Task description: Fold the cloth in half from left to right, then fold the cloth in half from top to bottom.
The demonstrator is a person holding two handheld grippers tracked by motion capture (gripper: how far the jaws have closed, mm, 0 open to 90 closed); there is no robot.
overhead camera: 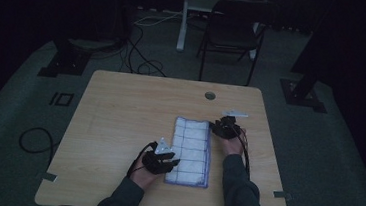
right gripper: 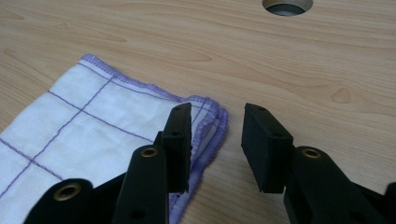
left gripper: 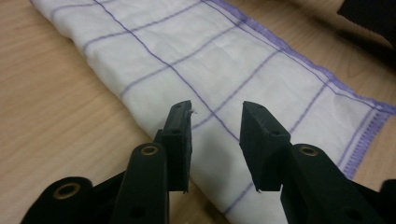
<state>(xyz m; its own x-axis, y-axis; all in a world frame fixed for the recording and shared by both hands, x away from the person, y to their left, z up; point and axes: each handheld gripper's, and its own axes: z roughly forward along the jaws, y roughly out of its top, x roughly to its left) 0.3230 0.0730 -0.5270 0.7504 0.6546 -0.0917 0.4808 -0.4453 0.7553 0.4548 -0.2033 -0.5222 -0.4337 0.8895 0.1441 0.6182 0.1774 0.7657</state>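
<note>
the work in hand is the folding of a white cloth (overhead camera: 191, 151) with thin purple check lines and a purple stitched hem, which lies flat on the wooden table (overhead camera: 119, 117), on the near right part of the top between the two hands. it is already folded into a long narrow strip running away from the person; in the right gripper view the far corner (right gripper: 205, 116) shows several hemmed edges stacked one upon another, so by my judgement at least one fold is done. the strip lies fairly smooth and square, with slight creasing across the middle. whether a further fold, end to end, is intended cannot be told; if it is, that step is not yet begun. the left gripper (overhead camera: 165, 162) sits at the strip's near left edge with its jaws standing apart over the cloth, nothing pinched between the pads. the right gripper (overhead camera: 220, 127) rests at the far right corner, jaws likewise parted, one pad over the hem and the other over bare wood, holding nothing. around the work: a round cable hole (overhead camera: 210, 95) in the table top beyond the cloth, well apart from it; a dark folding chair (overhead camera: 232, 32) and a pale stand leg on the floor behind; loose cables (overhead camera: 139, 59) on the carpet at left. nothing on the table top obstructs either hand. the room is dim, so fine detail in the high view is limited.
</note>
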